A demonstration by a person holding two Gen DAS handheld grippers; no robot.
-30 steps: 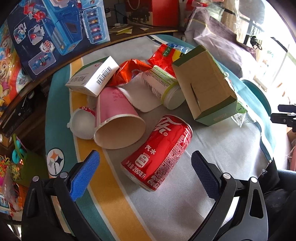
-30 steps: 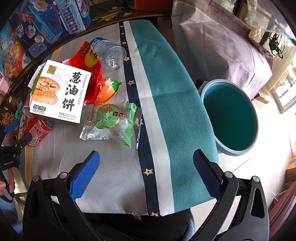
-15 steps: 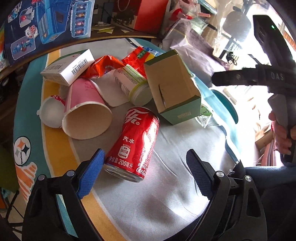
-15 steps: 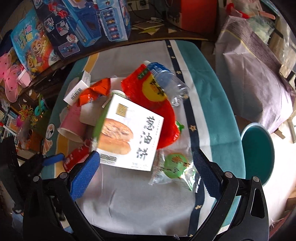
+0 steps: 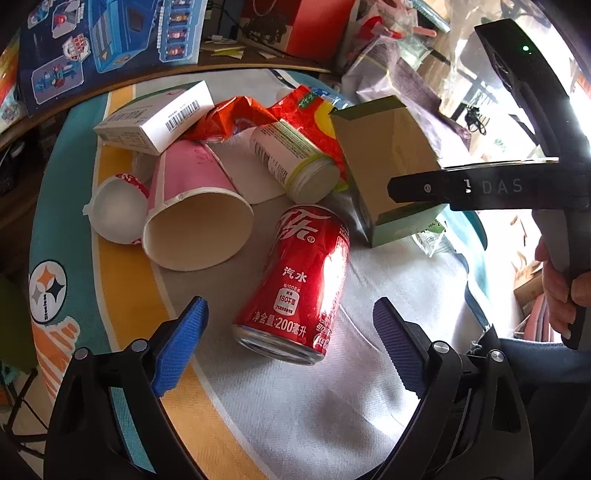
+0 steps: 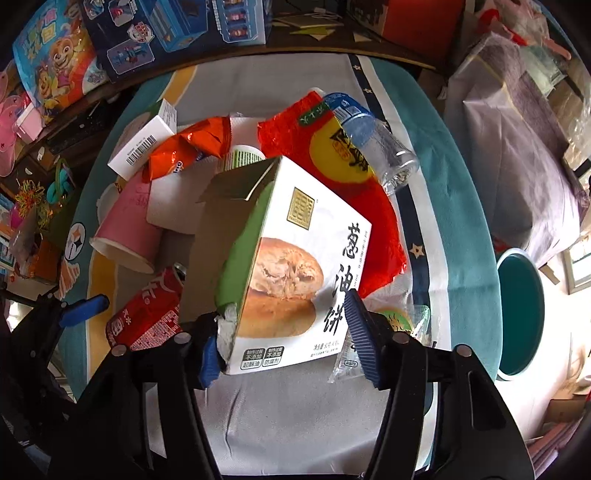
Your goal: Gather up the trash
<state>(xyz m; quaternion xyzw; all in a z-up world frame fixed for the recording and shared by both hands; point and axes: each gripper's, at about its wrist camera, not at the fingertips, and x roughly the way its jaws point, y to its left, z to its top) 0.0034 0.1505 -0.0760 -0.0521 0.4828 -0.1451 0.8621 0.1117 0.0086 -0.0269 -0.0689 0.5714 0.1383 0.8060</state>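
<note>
A red cola can (image 5: 299, 280) lies on the table between the open fingers of my left gripper (image 5: 291, 339), untouched. Behind it lie a pink paper cup (image 5: 192, 206), a white box (image 5: 155, 118), red wrappers (image 5: 295, 118) and a yoghurt tub (image 5: 291, 155). My right gripper (image 6: 284, 332) has its fingers on both sides of the near end of the pancake box (image 6: 295, 258), which stands tilted. From these frames I cannot tell whether the fingers press on it. The box also shows in the left wrist view (image 5: 391, 162). A clear bottle (image 6: 373, 136) lies behind.
A teal bin (image 6: 517, 314) stands on the floor right of the table. A small green-printed snack packet (image 6: 399, 325) lies under the right finger. Toy boxes (image 6: 177, 33) line the far edge, and a purple-covered bundle (image 6: 517, 147) stands at the right.
My right gripper has come in low around the pancake box, with its fingers narrowed to the box's sides. My left gripper has crept closer to the cola can.
</note>
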